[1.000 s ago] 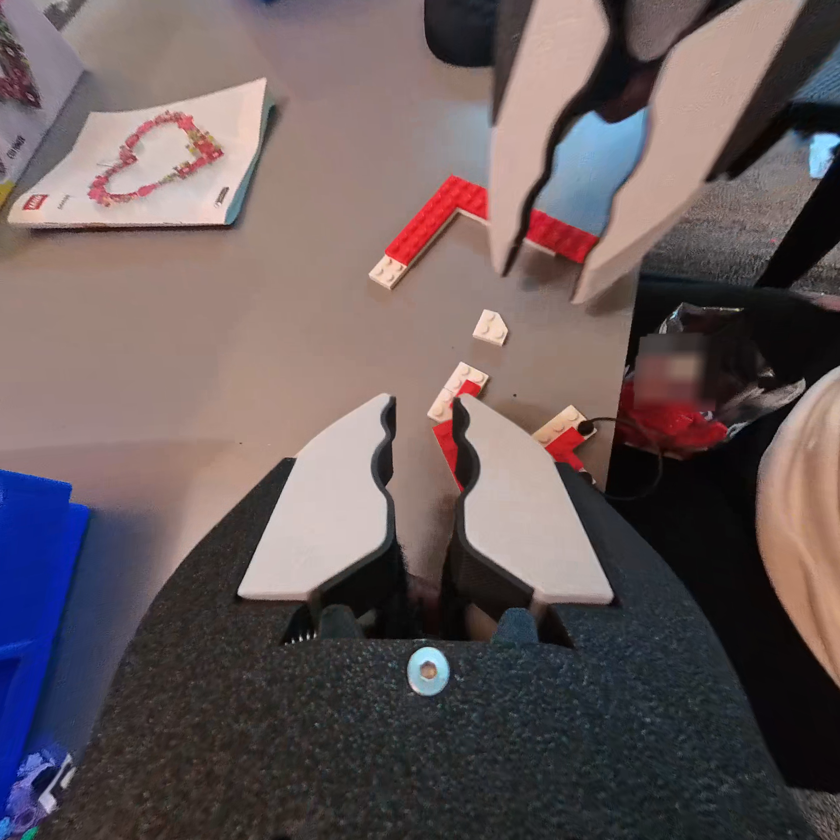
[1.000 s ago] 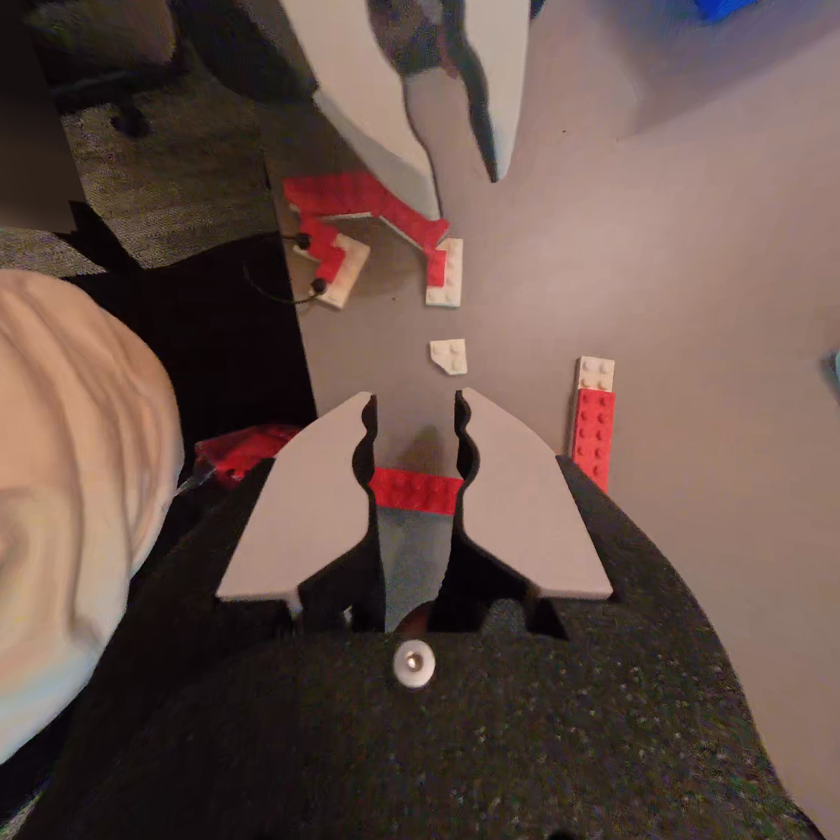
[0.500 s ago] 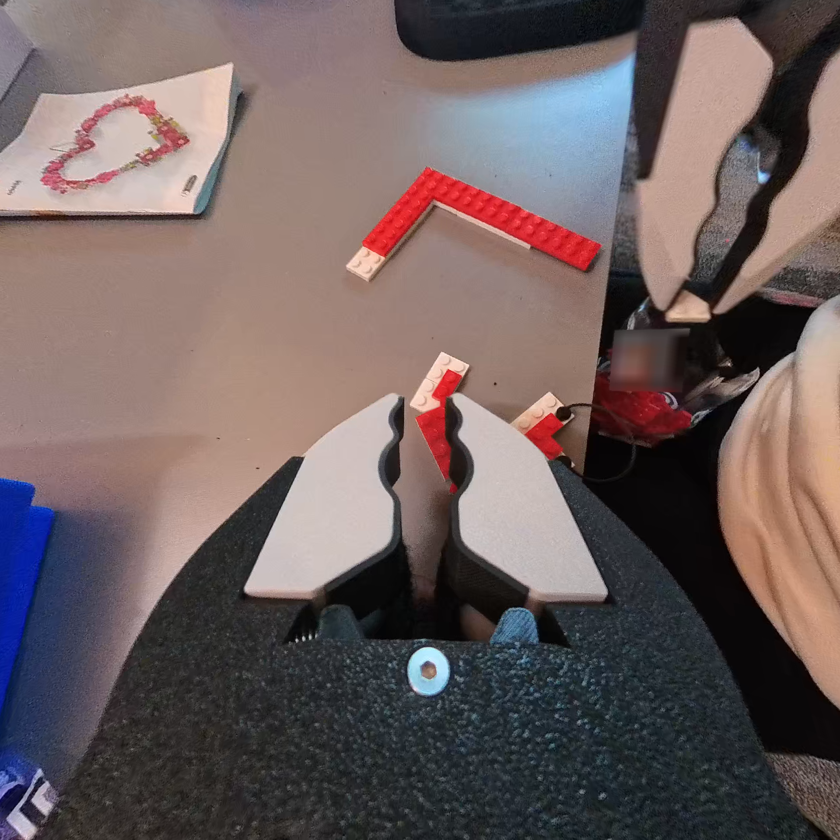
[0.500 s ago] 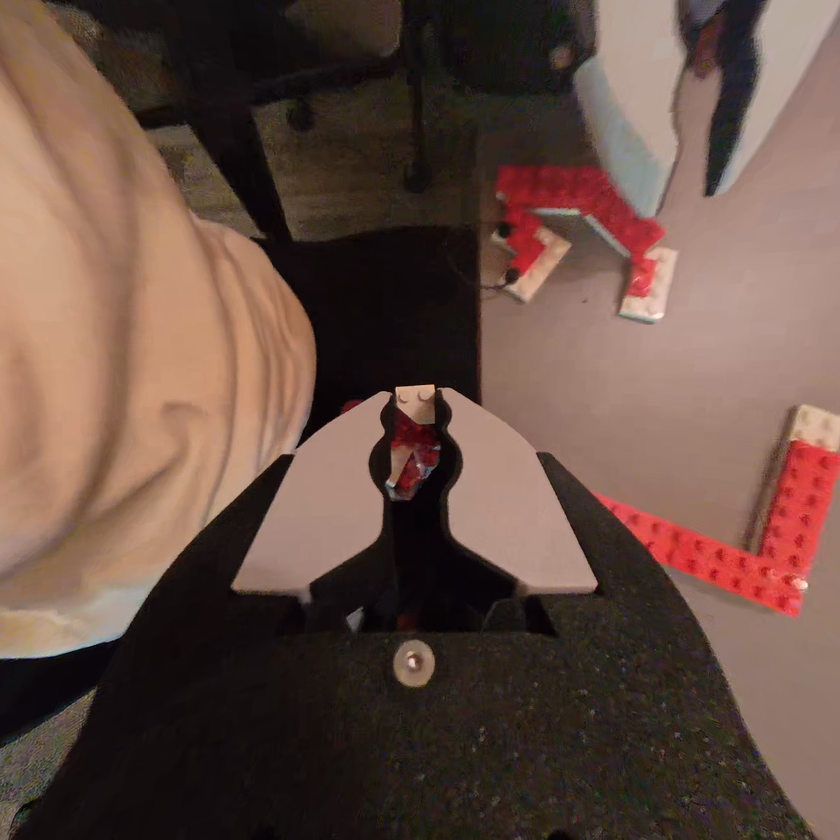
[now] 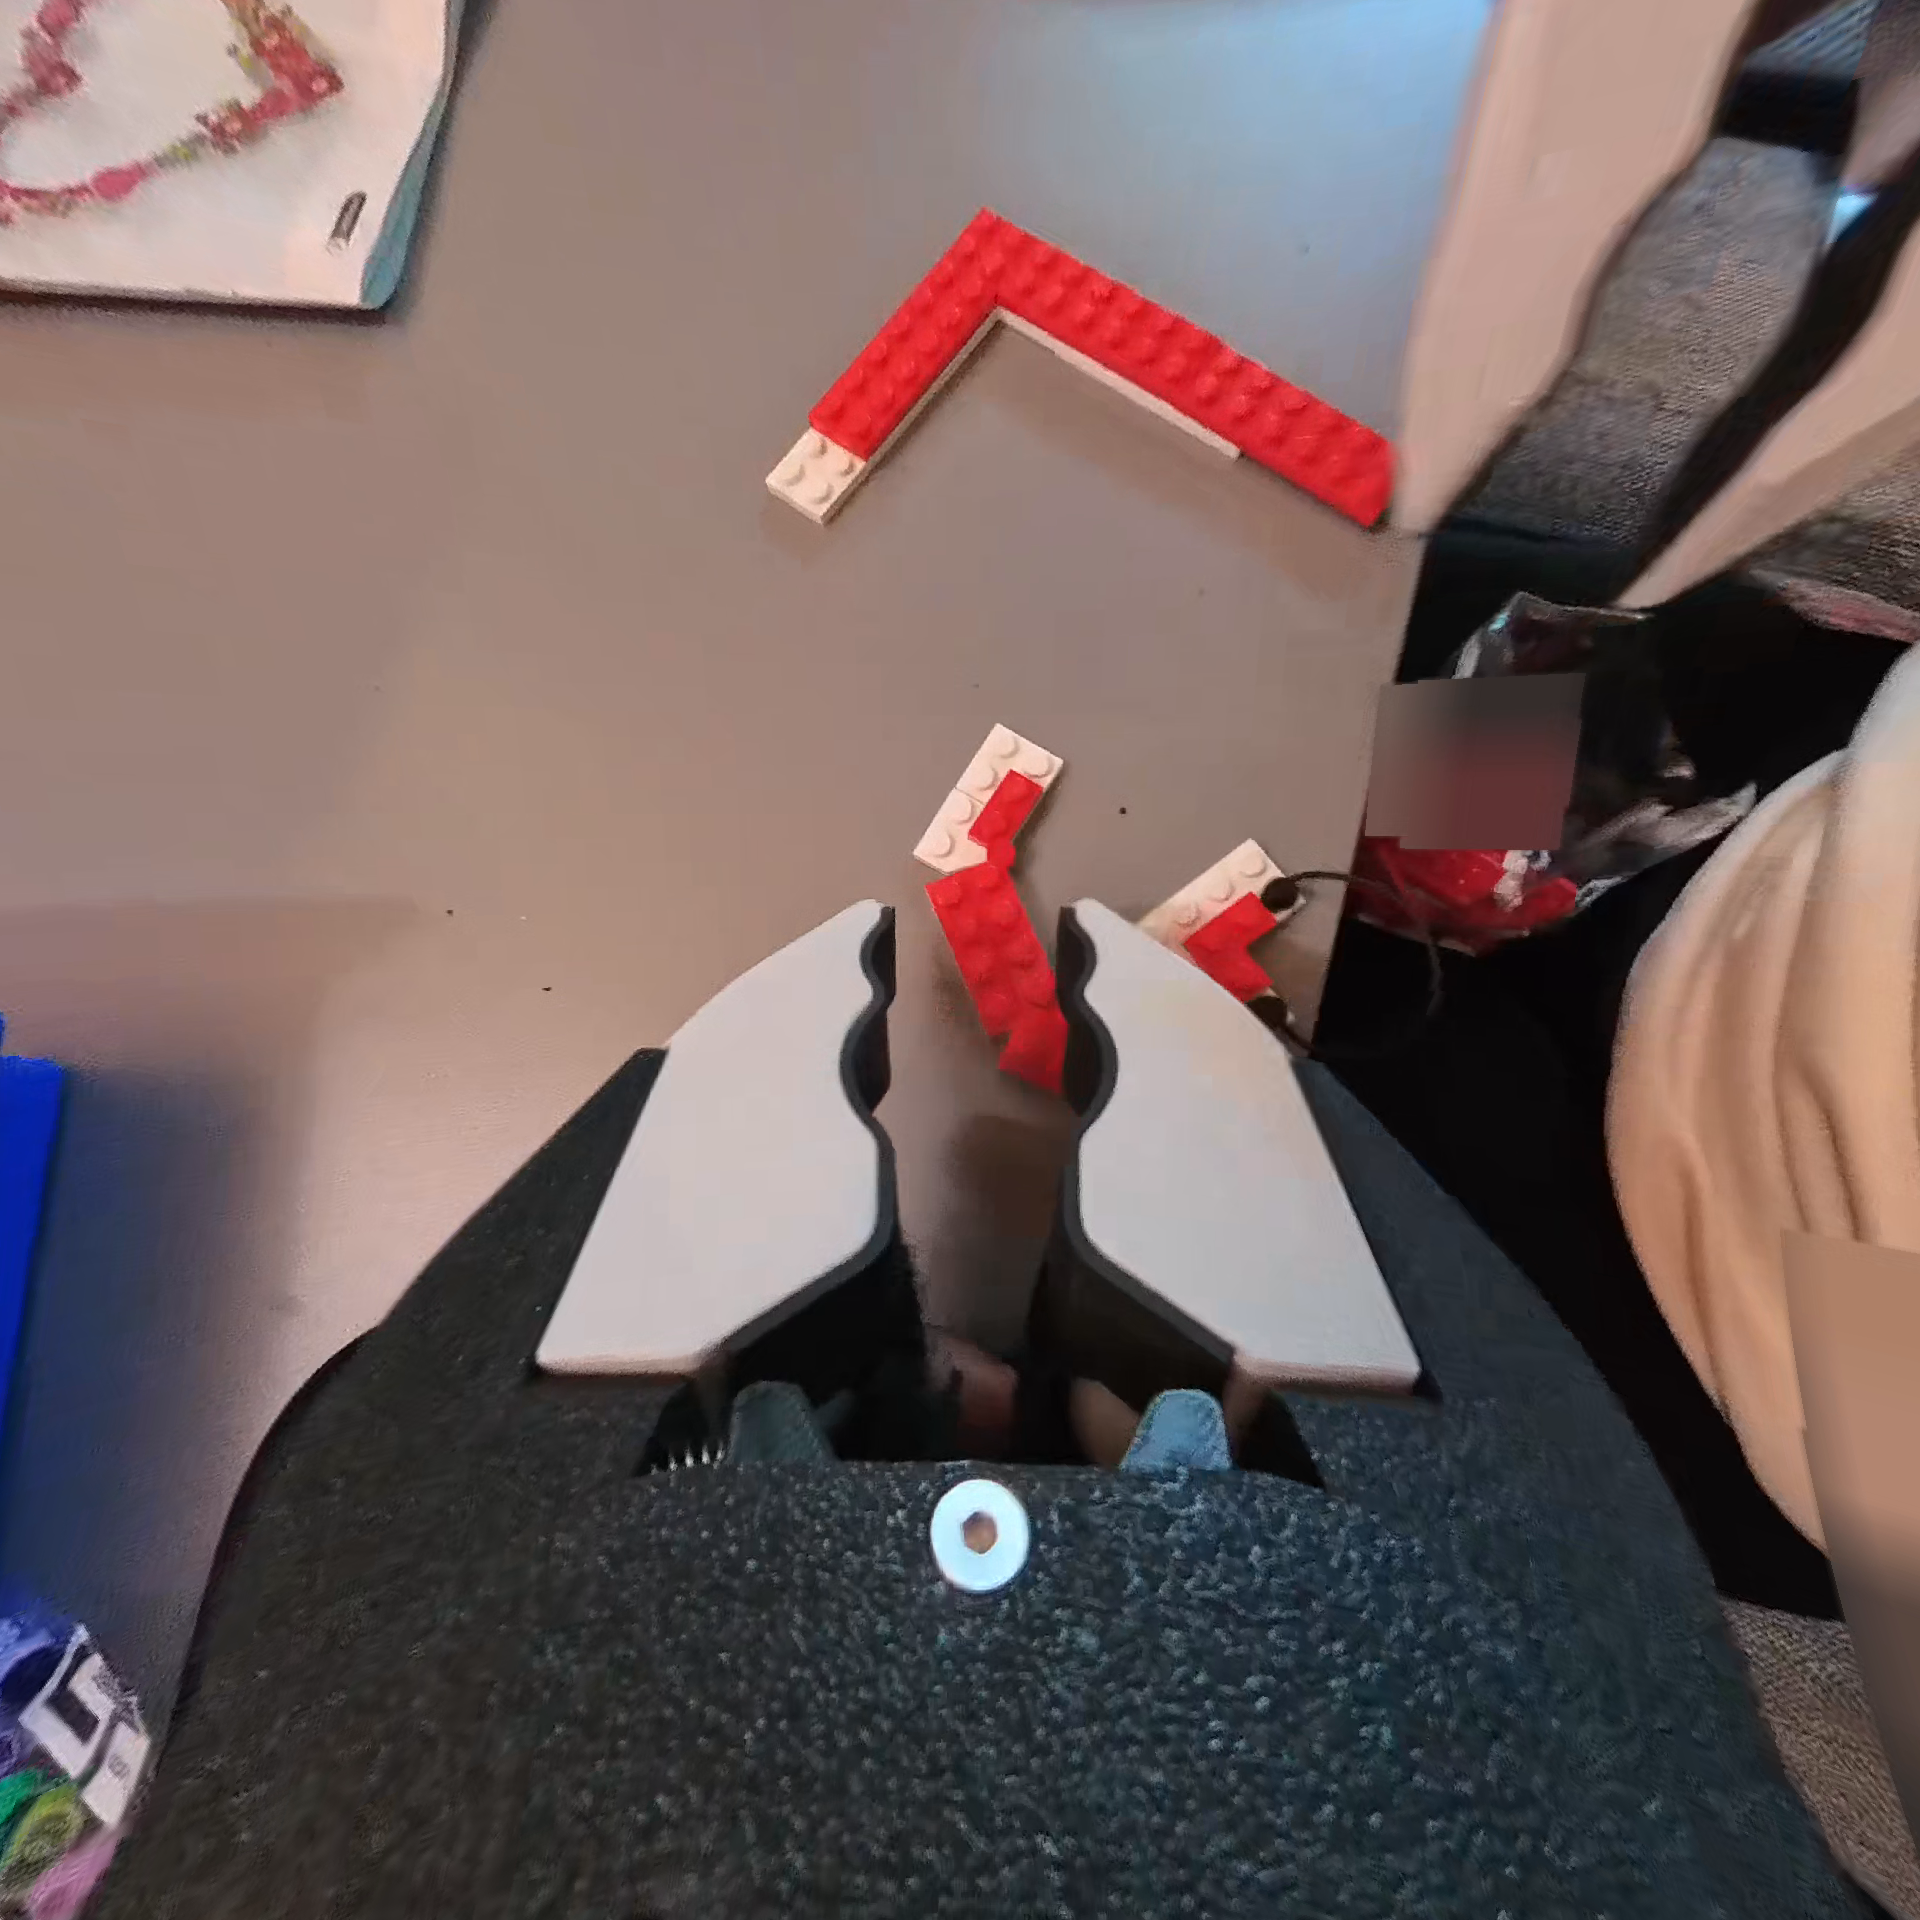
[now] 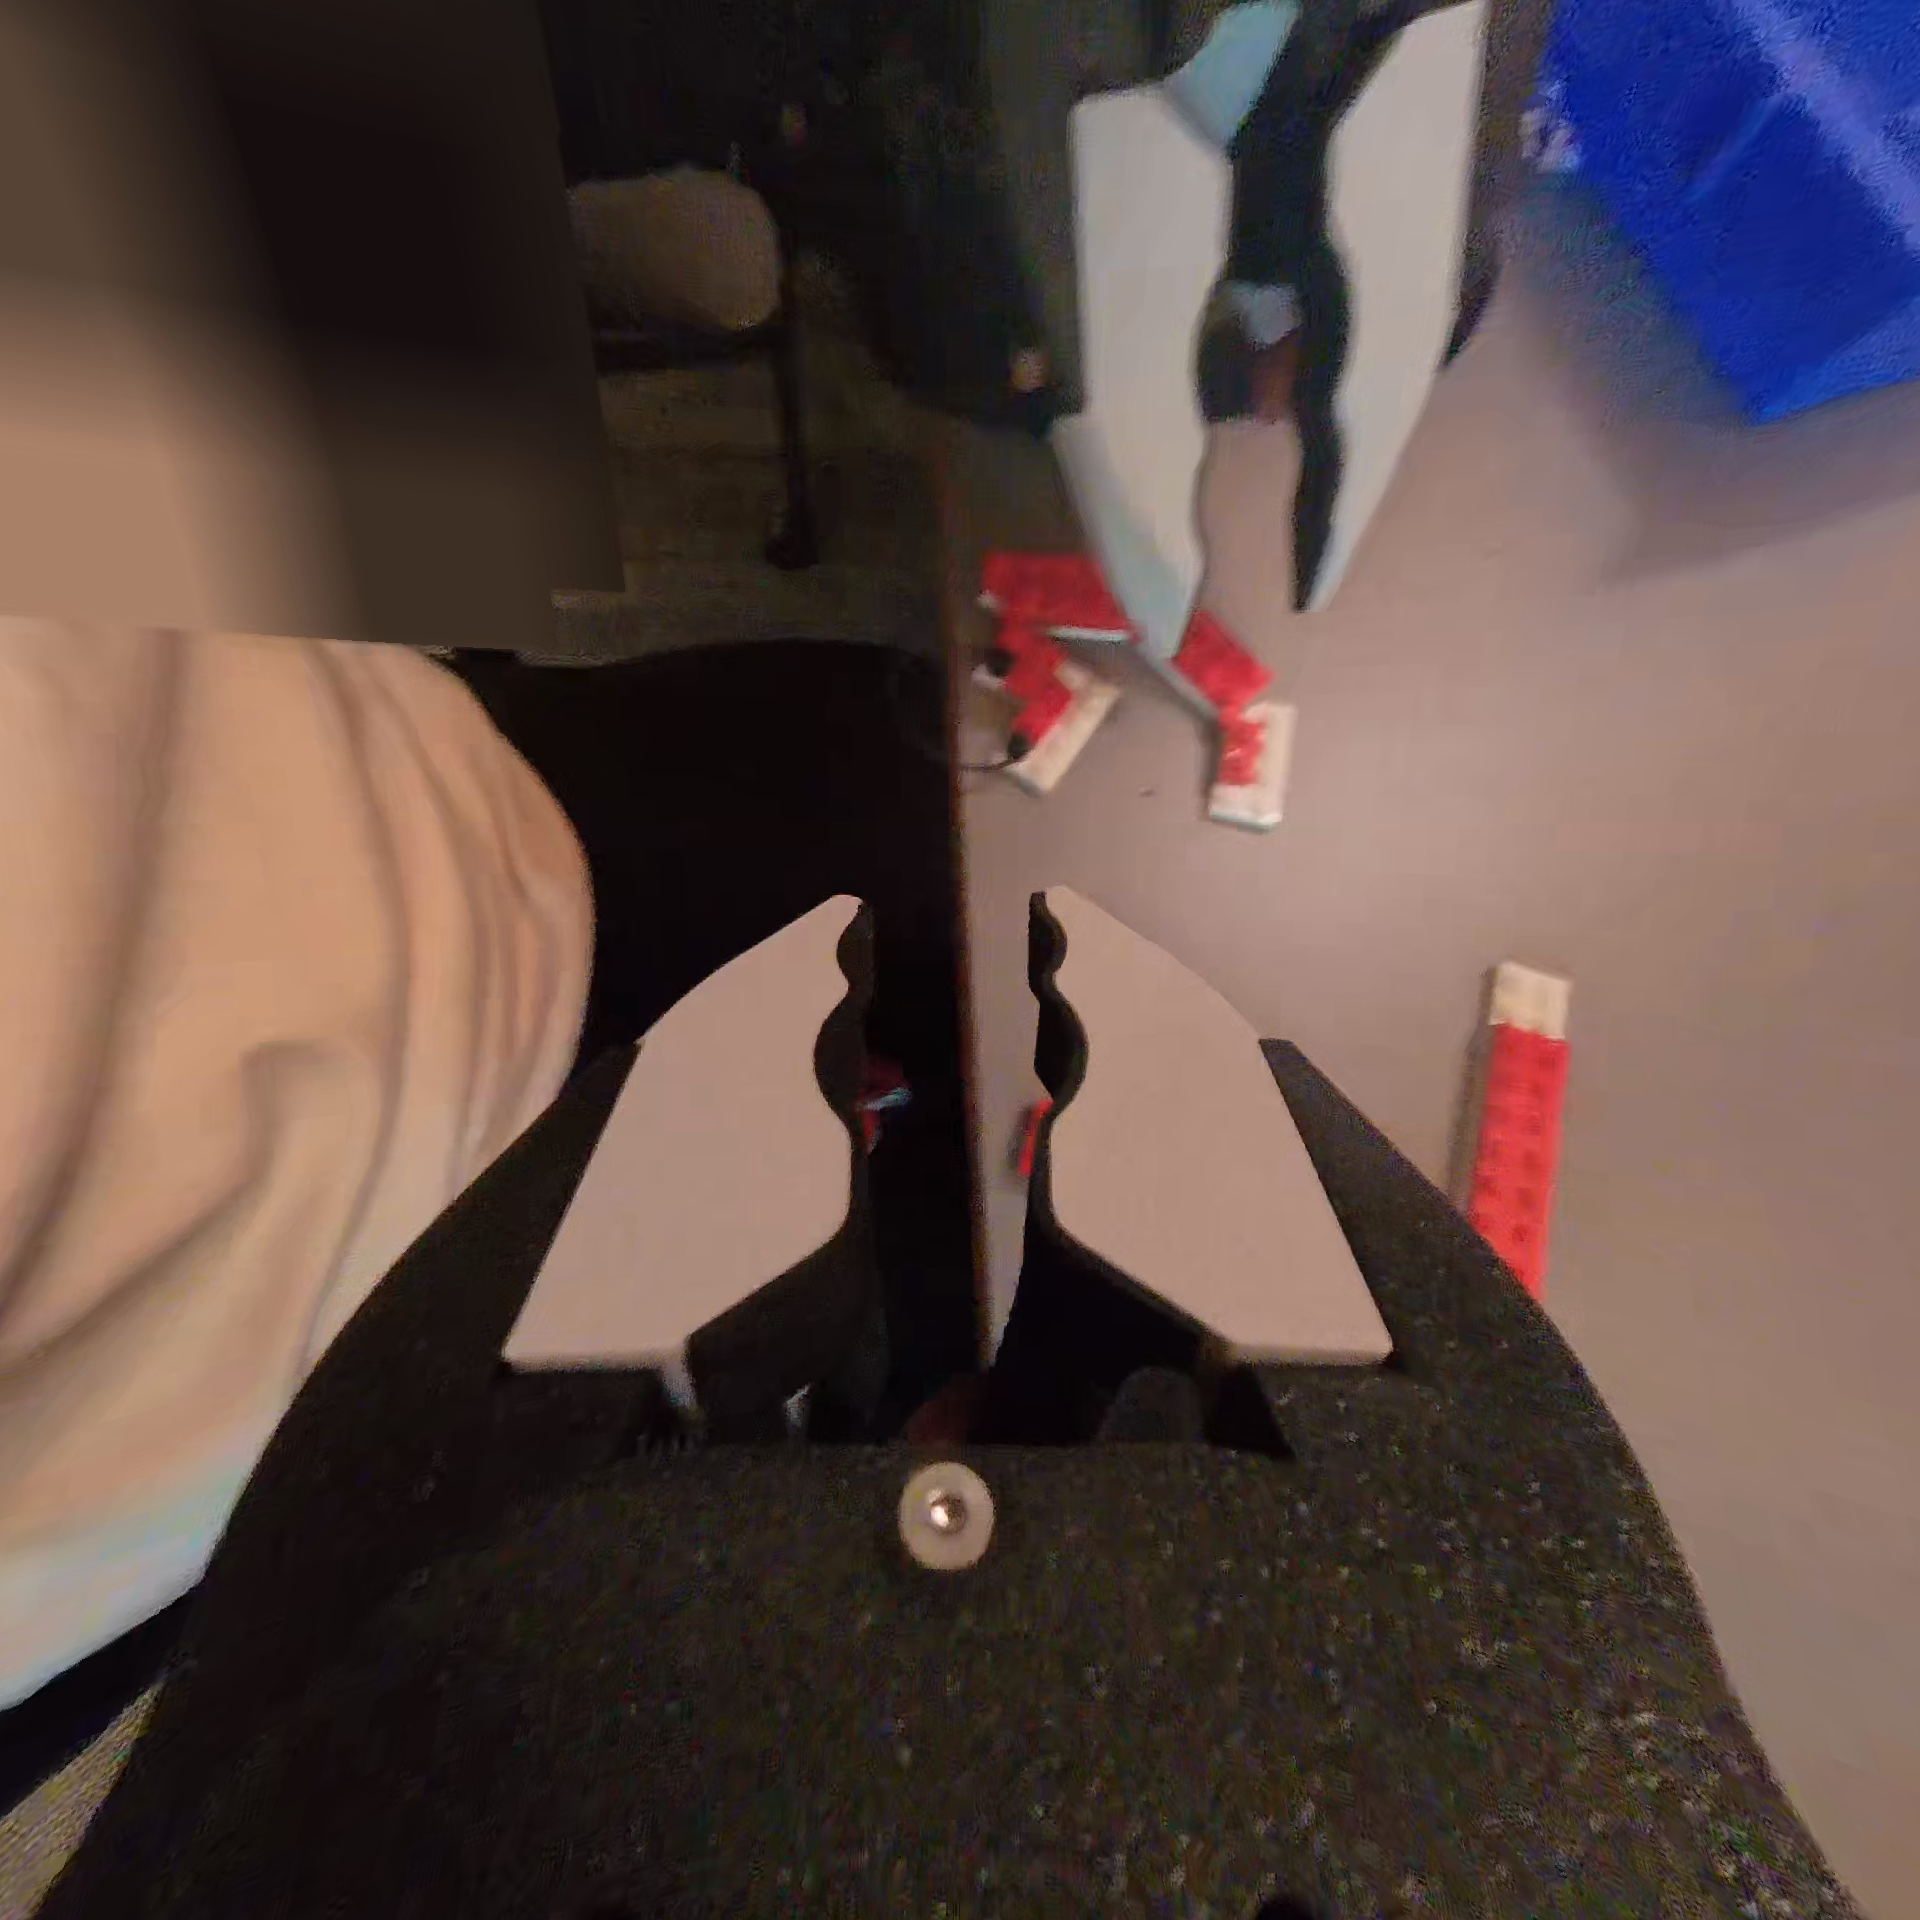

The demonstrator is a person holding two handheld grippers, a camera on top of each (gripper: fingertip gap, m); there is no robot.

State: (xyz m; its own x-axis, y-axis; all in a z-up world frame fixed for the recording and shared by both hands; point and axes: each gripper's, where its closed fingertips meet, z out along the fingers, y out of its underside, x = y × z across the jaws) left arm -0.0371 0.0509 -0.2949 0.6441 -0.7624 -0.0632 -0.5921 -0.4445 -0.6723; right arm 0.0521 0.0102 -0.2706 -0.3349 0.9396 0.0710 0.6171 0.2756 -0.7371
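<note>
- Stepped red-and-white brick piece (image 5: 1003, 935) lying flat near table (image 5: 520, 675) edge, framed between spread jaws of left gripper (image 5: 977, 914); contact unclear.
- Right gripper (image 6: 945, 904) astride same edge, jaws parted, empty.
- Red L-shaped piece (image 5: 1091, 332) farther in.

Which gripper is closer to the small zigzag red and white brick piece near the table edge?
Left. The left gripper hovers open right over the zigzag brick piece; the right gripper straddles the table edge, farther off.

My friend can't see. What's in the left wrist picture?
The open left gripper hovers over a small red-and-white brick piece on the grey table. Farther off lies a red L-shaped brick strip; a booklet sits top left.
</note>
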